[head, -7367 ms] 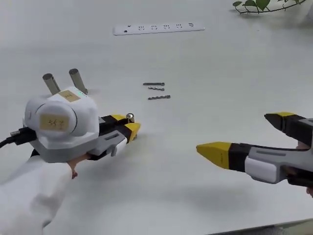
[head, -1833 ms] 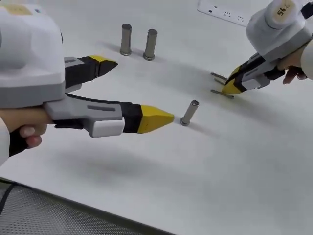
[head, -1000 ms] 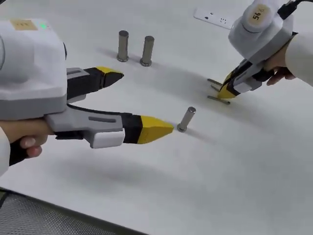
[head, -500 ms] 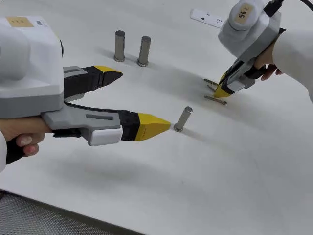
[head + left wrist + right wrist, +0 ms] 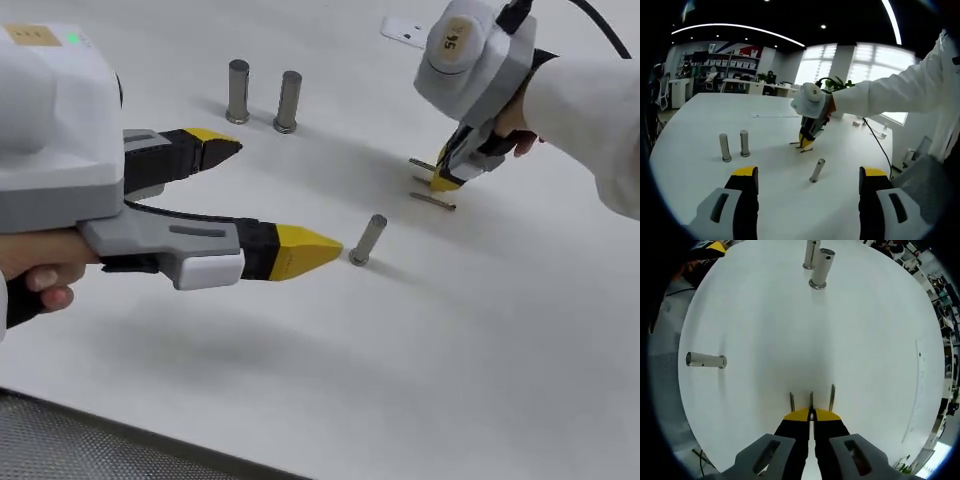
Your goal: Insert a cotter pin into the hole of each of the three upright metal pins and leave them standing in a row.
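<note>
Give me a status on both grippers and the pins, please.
Left gripper open, beside lone metal pin. Right gripper shut on middle cotter pin, at table. Nothing in the way.

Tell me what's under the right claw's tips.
Three cotter pins lie on the table. The right claw is shut on the middle cotter pin, hiding its near end; the outer two lie free beside the tips.

White-and-grey left hand-held gripper (image 5: 285, 200) and right hand-held gripper (image 5: 441, 182), yellow-tipped black jaws, tan label (image 5: 32, 35), white sleeve (image 5: 590, 105).
</note>
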Demonstrator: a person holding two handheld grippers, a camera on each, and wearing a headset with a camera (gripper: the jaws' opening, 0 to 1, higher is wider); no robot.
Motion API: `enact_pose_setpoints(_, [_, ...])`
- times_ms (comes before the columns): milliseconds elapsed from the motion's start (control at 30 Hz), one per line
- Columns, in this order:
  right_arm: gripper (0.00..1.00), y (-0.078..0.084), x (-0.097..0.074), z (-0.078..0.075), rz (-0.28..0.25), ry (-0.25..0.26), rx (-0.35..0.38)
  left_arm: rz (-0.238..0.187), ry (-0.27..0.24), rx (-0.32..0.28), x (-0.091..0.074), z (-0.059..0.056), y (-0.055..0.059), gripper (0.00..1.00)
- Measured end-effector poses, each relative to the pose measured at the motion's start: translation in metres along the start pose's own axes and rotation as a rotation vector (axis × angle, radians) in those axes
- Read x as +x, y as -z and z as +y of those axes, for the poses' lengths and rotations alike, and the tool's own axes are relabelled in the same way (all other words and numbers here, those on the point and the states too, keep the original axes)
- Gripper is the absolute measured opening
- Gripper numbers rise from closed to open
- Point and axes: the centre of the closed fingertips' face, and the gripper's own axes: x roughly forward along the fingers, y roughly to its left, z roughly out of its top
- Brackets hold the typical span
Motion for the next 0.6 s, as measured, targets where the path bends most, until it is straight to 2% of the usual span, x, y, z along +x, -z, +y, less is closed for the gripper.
enact_pose_setpoints(367, [0.00, 0.0030, -0.0010, -0.0001, 0.069, 0.002, -0.025, 0.004, 0.007, 0.002, 0.0011, -0.0015, 0.0001, 0.81])
enact_pose_setpoints(600, [0.00, 0.0034, -0.0025, 0.0012, 0.060, 0.009, -0.054, -0.008, 0.010, 0.003, 0.0011, -0.0020, -0.0029, 0.81])
